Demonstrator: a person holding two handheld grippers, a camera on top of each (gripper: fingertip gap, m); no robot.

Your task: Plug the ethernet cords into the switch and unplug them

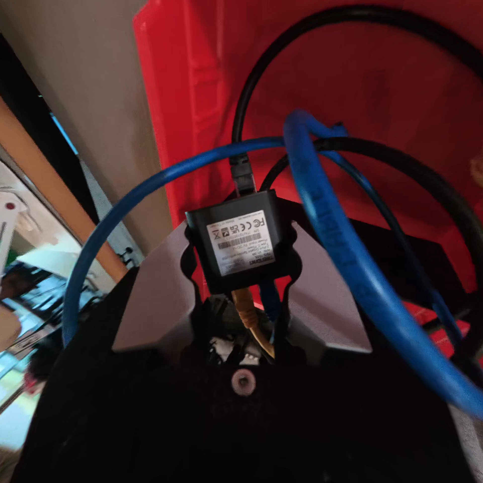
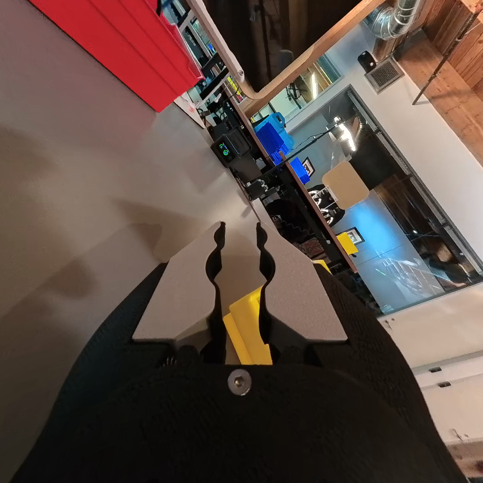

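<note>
In the left wrist view my left gripper (image 1: 240,230) is shut on a small black switch (image 1: 240,243), whose white label faces the camera. Both grey pads (image 1: 162,287) press on its sides. A black ethernet cord (image 1: 241,175) is plugged into its far end. A yellow cord (image 1: 245,308) and a blue cord (image 1: 270,300) enter its near end. The blue cable (image 1: 339,235) loops widely around the switch. In the right wrist view my right gripper (image 2: 240,227) is open and empty above the pale table (image 2: 78,183). Neither view shows the other gripper.
A red bin (image 1: 339,78) fills the background behind the switch and shows at the upper left of the right wrist view (image 2: 125,44). A yellow bin (image 2: 248,326) lies under the right fingers. A black device with a lit screen (image 2: 230,150) and blue bins (image 2: 274,136) stand at the table's far edge. Spacing between my two grippers at the tips: around 50 cm.
</note>
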